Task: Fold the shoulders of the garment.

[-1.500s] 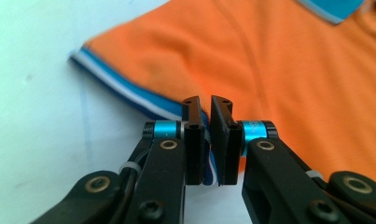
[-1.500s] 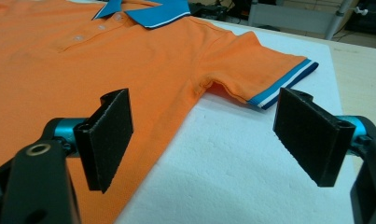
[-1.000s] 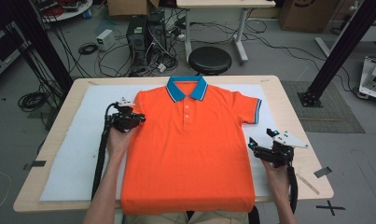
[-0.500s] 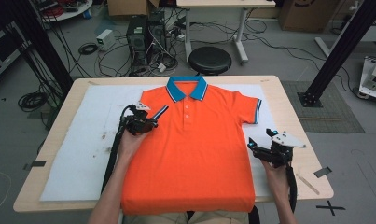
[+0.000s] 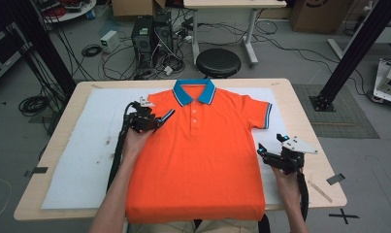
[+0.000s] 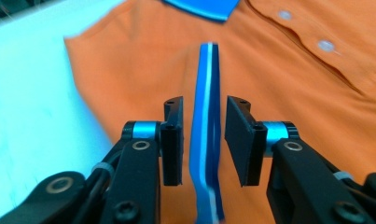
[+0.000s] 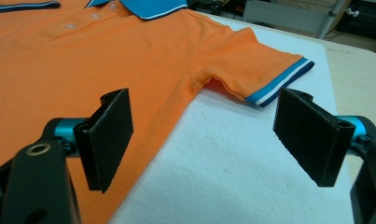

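Note:
An orange polo shirt [image 5: 203,150] with a blue collar [image 5: 194,91] lies flat, front up, on a white mat. Its left sleeve is folded in over the chest. My left gripper [image 5: 152,119] is at that fold, and its jaws have just been opening. In the left gripper view the blue-and-white sleeve cuff [image 6: 206,93] stands between the pads [image 6: 172,140] with a gap on each side, so my left gripper [image 6: 204,140] is open. My right gripper [image 5: 268,153] hovers beside the shirt's right edge. Its jaws are wide open over bare mat, below the spread right sleeve [image 7: 260,70].
The white foam mat [image 5: 86,160] covers most of the wooden table [image 5: 324,194]. A strip of dark tape [image 5: 335,179] lies near the table's right corner. Beyond the far edge stand a black stool [image 5: 218,62], a computer tower [image 5: 142,34] and floor cables.
My left gripper has moved right and toward the collar, carrying the left sleeve in over the chest, and its jaws have parted from the cuff. The right gripper has stayed still.

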Tool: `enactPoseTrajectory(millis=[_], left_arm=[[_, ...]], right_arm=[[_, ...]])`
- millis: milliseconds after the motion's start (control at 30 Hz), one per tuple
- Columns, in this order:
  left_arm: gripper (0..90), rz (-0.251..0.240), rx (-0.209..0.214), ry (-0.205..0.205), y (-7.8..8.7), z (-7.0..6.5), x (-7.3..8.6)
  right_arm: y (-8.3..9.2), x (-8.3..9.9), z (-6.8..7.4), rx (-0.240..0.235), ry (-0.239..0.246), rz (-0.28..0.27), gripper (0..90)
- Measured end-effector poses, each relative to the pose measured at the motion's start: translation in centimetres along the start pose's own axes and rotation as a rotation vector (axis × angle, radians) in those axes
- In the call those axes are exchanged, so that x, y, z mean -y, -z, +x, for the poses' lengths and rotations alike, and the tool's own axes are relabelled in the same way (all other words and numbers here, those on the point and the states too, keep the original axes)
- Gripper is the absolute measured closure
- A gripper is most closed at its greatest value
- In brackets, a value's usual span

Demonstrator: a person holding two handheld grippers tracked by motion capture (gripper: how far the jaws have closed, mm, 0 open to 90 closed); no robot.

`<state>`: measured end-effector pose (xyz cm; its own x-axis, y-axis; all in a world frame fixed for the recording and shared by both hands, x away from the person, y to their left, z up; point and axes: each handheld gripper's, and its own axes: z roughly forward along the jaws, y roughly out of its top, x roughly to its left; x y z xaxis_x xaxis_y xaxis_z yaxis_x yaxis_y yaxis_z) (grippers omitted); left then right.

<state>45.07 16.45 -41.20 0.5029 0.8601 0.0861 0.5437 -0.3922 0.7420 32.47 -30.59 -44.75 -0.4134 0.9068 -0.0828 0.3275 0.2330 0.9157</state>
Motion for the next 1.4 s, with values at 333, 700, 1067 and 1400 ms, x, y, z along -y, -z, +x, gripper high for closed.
enactPoseTrajectory(millis=[333,700,1067,1400], left_arm=[[74.8,0.117,-0.019,-0.006,-3.5,-0.2,-0.6],[75.8,0.05,0.142,-0.033,-2.7,-1.4,-1.8],[66.3,0.015,-0.042,0.024,2.0,2.2,-0.5],[64.5,0.096,-0.019,0.09,1.2,4.0,4.3]], right_arm=[[0.0,0.0,0.0,0.001,0.004,0.003,20.5],[-0.1,0.0,0.1,0.003,0.005,0.009,20.5],[-0.1,0.0,0.1,0.008,0.006,0.014,20.5],[-0.2,-0.1,0.3,0.016,0.003,0.014,20.5]])
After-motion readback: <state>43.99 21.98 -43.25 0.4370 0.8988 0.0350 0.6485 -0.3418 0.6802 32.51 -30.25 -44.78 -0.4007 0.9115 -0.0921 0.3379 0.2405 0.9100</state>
